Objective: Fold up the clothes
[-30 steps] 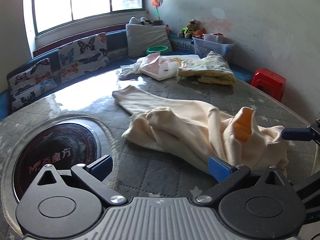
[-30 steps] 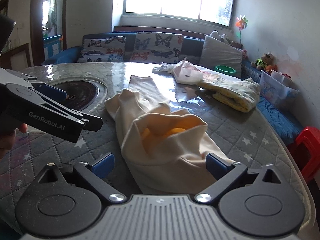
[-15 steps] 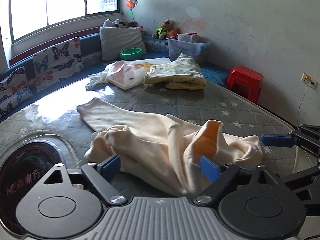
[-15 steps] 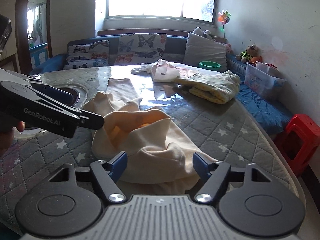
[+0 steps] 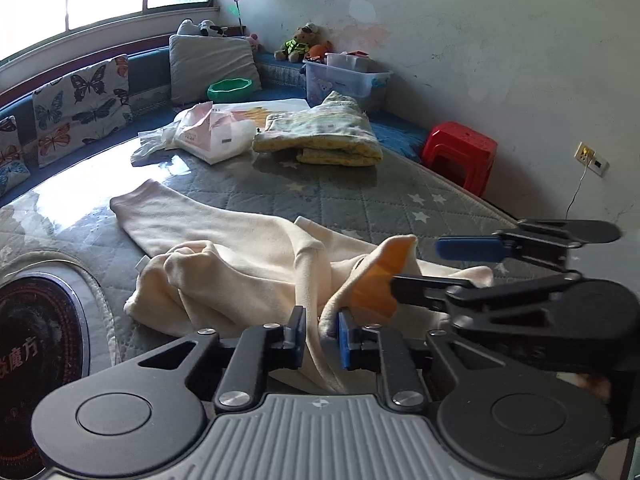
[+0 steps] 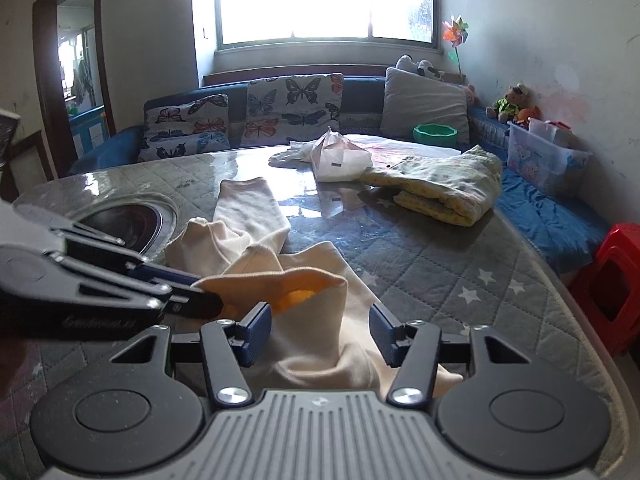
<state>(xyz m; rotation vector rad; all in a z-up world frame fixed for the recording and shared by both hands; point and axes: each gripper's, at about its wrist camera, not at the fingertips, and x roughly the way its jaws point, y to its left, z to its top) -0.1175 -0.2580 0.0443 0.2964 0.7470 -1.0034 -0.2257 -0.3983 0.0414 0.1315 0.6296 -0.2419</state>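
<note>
Table with a grey quilted cover and white stars fills most of both views. A dark round plate is sunk into it on one side. A blue sofa runs along the far edge under the window, with butterfly cushions and a grey pillow on it.

The cream pants lie crumpled on the table, near the front edge. One leg stretches flat toward the window. The waist end is bunched up close to the grippers, and its orange lining shows inside the opening.

Farther back on the table sits a folded yellow blanket. Next to it lies a pink and white bag. A red stool stands on the floor past the table. A clear plastic box sits on the sofa by the wall, with a green bowl and a teddy bear nearby.

The left gripper is closing. Its blue pads are close together and pinch a fold of the pants at the waist edge.

The right gripper is closing too, but its jaws are still apart. The waist cloth lies between them, and the pads do not press on it yet.
</note>
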